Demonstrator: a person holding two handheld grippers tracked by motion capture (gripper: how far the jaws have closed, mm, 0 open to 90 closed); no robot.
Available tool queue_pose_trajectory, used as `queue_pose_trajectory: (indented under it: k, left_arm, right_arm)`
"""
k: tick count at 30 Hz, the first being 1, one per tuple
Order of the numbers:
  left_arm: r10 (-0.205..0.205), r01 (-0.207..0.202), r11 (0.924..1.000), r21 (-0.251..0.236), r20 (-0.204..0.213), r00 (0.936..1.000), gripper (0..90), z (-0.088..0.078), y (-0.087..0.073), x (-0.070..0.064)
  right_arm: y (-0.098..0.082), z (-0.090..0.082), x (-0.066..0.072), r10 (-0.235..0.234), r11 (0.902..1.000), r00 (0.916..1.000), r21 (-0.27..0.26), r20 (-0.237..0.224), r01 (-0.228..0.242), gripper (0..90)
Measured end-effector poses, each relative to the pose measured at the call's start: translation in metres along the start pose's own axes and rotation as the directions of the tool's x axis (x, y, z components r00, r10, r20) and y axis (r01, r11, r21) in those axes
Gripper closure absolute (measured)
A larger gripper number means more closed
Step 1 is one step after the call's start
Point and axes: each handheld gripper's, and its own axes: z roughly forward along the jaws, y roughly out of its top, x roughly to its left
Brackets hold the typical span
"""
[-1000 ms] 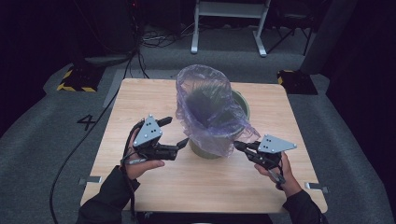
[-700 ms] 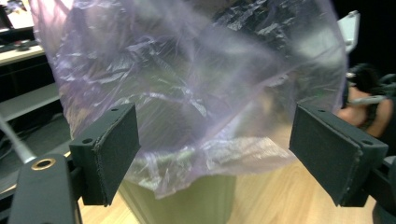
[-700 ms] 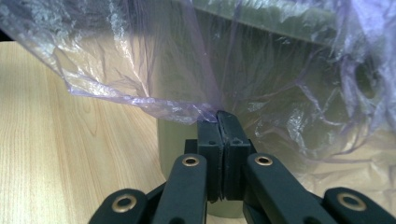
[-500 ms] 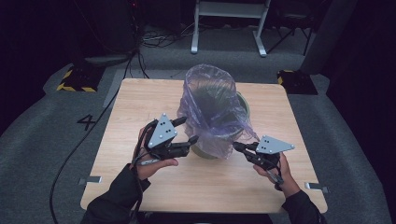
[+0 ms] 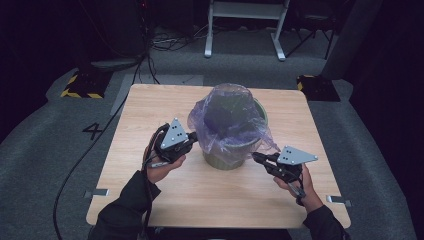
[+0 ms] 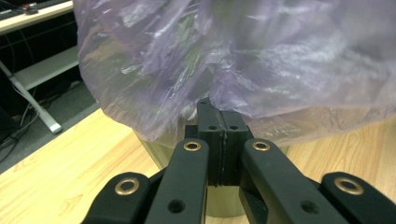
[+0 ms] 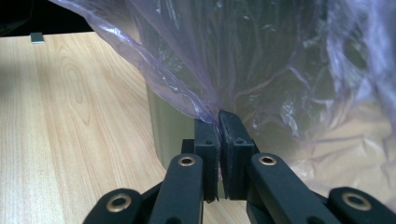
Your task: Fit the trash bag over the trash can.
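Bag: purple plastic bag (image 5: 227,117) draped over the green bin (image 5: 225,159), centre of the desk (image 5: 150,200).
Left tool (image 6: 221,116): jaws just closed — pinching the bag's edge.
Right tool (image 7: 218,122): clamped on the bag's hem.

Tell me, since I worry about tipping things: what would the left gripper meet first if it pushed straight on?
Probably the pale green round bin just behind the translucent purple plastic bag that the left gripper already pinches; depth is unclear.
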Motion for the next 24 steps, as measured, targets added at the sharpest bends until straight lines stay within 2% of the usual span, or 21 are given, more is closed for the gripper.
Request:
queue_pose_trajectory:
  k: [4,5,7,10,15,19,24]
  left_arm:
    - [0.007,-0.007,1.0000,-0.001,0.013,0.9999,89.7,0.005,-0.006,0.004]
    - [0.029,-0.029,0.9996,0.005,-0.005,0.9996,89.7,0.006,-0.008,0.004]
    - [0.013,-0.013,0.9999,0.001,-0.001,0.9999,89.7,0.008,-0.013,0.007]
    - [0.019,-0.019,0.9998,-0.006,-0.003,0.9998,89.7,0.014,-0.016,0.010]
    - [-0.014,0.014,0.9996,-0.026,0.015,0.9998,89.7,0.026,-0.018,0.015]
    - [-0.028,0.028,0.9995,-0.014,0.025,0.9993,89.7,0.037,-0.018,0.018]
    - [-0.066,0.066,0.9978,-0.008,0.037,0.9972,89.7,0.045,-0.022,0.025]
  right_arm:
    - [-0.003,-0.003,-0.004,0.017,0.9999,0.9996,-0.002,0.022,-0.016,84.4]
    - [-0.003,-0.004,-0.005,0.020,0.9998,0.9995,0.001,0.025,-0.020,83.9]
    - [-0.003,-0.007,-0.006,0.022,0.9997,0.9990,0.001,0.038,-0.022,82.3]
    - [-0.003,-0.012,-0.008,0.024,0.9997,0.9981,0.004,0.057,-0.024,81.1]
    - [-0.001,-0.012,-0.014,0.042,0.9991,0.9960,-0.003,0.079,-0.041,83.2]
    - [-0.001,-0.005,-0.019,0.039,0.9991,0.9943,0.011,0.100,-0.040,83.3]
    - [-0.006,0.001,-0.029,0.085,0.9963,0.9911,0.007,0.102,-0.086,83.2]
